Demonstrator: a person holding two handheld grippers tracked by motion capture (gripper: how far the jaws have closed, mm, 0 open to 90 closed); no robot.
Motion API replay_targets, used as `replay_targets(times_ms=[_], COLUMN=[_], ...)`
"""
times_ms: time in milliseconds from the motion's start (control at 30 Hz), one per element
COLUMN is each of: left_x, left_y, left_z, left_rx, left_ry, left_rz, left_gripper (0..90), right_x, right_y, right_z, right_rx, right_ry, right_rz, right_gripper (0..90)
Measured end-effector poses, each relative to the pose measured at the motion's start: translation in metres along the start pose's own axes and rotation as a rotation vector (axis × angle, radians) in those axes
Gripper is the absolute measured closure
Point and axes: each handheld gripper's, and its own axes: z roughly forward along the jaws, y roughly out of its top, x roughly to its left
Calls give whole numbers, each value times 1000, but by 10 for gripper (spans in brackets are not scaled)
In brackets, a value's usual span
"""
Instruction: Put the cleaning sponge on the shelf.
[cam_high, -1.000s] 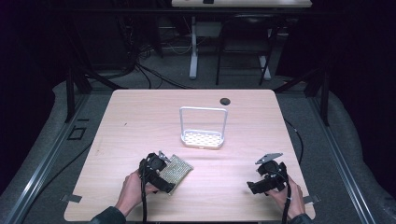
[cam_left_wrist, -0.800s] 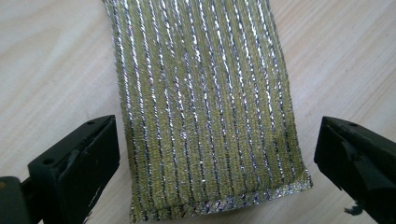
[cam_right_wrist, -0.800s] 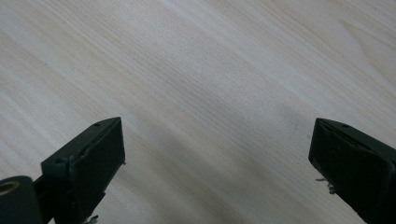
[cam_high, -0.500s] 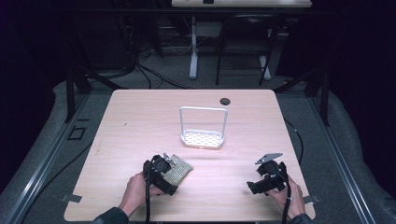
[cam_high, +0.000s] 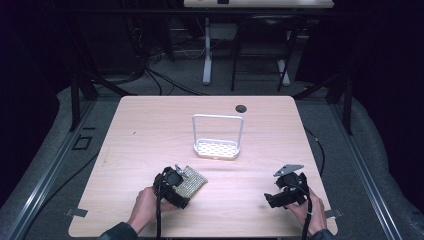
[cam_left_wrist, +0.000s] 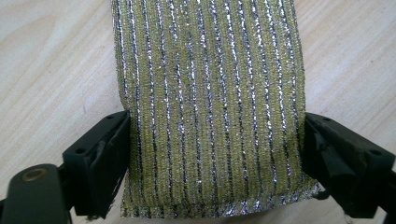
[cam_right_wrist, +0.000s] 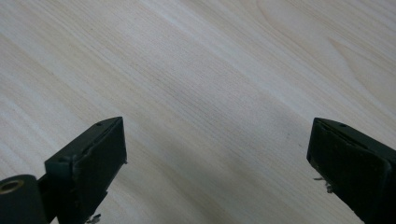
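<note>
A yellow-green scouring sponge with silver stripes (cam_high: 194, 178) (cam_left_wrist: 210, 93) lies flat on the wooden table (cam_high: 150, 140), near its front left. My left gripper (cam_high: 184, 185) (cam_left_wrist: 215, 140) straddles the sponge's near end. Its jaws have just been closing, and the black pads (cam_left_wrist: 109, 154) now touch both long sides of the sponge. At the front right my right gripper (cam_high: 271, 199) (cam_right_wrist: 217, 149) stands open low over bare wood, with nothing between its fingers (cam_right_wrist: 93, 163).
A white perforated caddy with a tall loop handle (cam_high: 216, 148) stands at the table's middle, beyond both grippers. A small black round cap (cam_high: 241, 108) sits near the far edge. Dark floor, cables and table legs surround the table.
The left gripper has edged forward and right along the sponge and its jaws have drawn in against the sponge's sides. The right gripper has stayed put.
</note>
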Motion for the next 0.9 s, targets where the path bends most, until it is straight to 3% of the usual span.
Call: replay_targets(times_ms=[500, 900], left_x=[2, 0], left_y=[0, 0], left_z=[-3, -9], left_rx=[-37, -53], left_ry=[4, -1], left_rz=[11, 39], left_gripper=[322, 370], right_x=[-2, -3], right_y=[-1, -2], right_z=[0, 0], right_rx=[-8, -8], right_ry=[0, 1], right_rz=[5, 4], right_gripper=[58, 69])
